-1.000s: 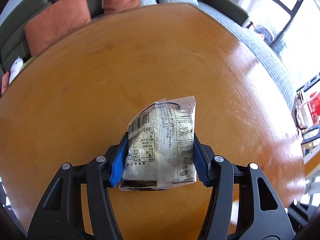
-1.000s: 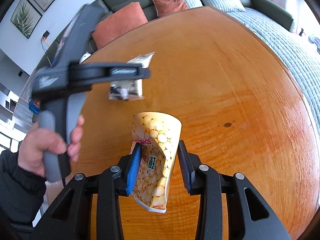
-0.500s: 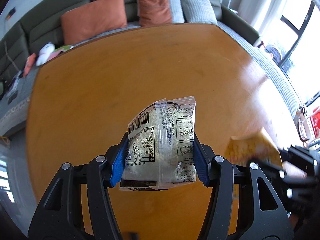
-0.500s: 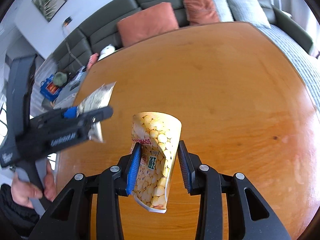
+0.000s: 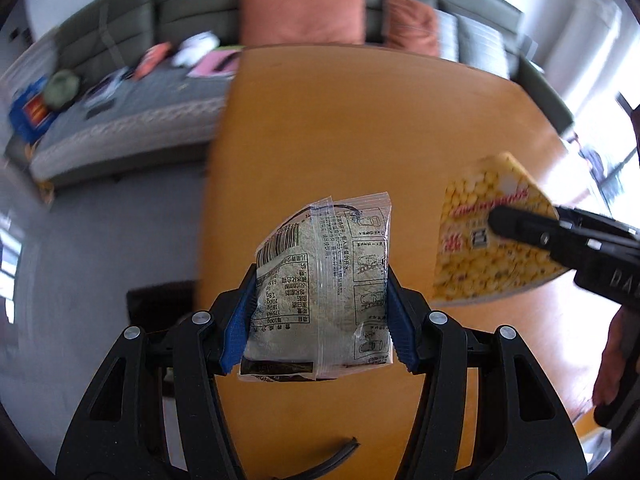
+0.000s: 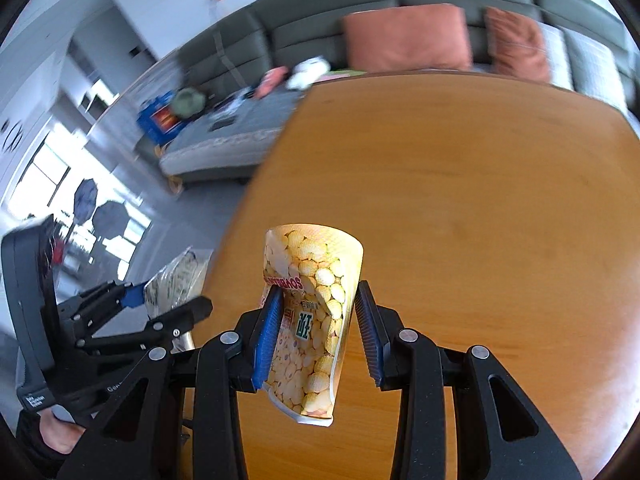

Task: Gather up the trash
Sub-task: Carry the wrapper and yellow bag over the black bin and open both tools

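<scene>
A long grey-green sofa (image 5: 280, 16) with rust-coloured cushions runs along the far wall, and nearer lies the round, glossy orange-brown wooden table (image 5: 360, 128), its left edge giving way to pale grey floor (image 5: 100, 240).

The left gripper (image 5: 318, 312) has its blue-padded fingers (image 5: 236, 320) closed narrowly on a clear plastic packet of pale powder with black printed labelling (image 5: 324, 292), held upright above the table's left edge. The right gripper (image 6: 318, 340) pinches a yellow snack bag printed with round puffs (image 6: 312, 320); its left pad presses the crumpled side, though whether the right pad truly touches the bag is hard to judge from this angle. Both wrappers are off the table, in the air.

No bin is visible in either view; a dark shape on the floor (image 5: 160, 300) is too blurred to identify.

Risks, as I judge them: the yellow bag is light and held off-centre, so a quick swing could let it slip or twist free. The two grippers ride near each other and could knock. The clear packet, if it holds loose powder, could spill should the squeeze split a seam.
</scene>
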Tool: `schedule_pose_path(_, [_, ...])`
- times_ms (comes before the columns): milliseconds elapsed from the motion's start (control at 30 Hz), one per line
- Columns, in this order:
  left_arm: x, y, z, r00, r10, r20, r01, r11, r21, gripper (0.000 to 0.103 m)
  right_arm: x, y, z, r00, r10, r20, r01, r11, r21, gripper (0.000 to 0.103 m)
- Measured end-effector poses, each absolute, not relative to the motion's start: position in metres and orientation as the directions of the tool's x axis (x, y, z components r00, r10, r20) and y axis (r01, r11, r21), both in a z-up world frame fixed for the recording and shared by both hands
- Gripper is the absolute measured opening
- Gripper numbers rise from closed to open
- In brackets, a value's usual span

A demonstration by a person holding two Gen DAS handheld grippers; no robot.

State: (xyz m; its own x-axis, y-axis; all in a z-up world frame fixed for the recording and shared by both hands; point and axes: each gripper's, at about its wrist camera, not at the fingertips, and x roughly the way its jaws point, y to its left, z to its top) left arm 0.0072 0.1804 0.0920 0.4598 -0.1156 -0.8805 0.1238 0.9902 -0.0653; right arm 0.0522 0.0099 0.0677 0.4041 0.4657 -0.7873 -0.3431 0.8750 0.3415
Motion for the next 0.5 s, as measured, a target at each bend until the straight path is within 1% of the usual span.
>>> schedule_pose_path(233, [-0.036, 0.294, 0.09, 0.471, -0.021, -0.882, -0.074, 0.995, -0.064, 0.057, 0.043, 0.114, 0.07, 0.32, 0.516, -0.795, -0.482, 0.811, 0.332, 0.039])
schedule_pose_path(500, [-0.087, 0.388, 0.072, 0.444, 0.045, -0.895, -0.262, 0.962, -0.081, 0.057, 0.027, 0.225, 0.064, 0.214, 0.531, -0.82, -0.612, 0.727, 0.311, 0.039])
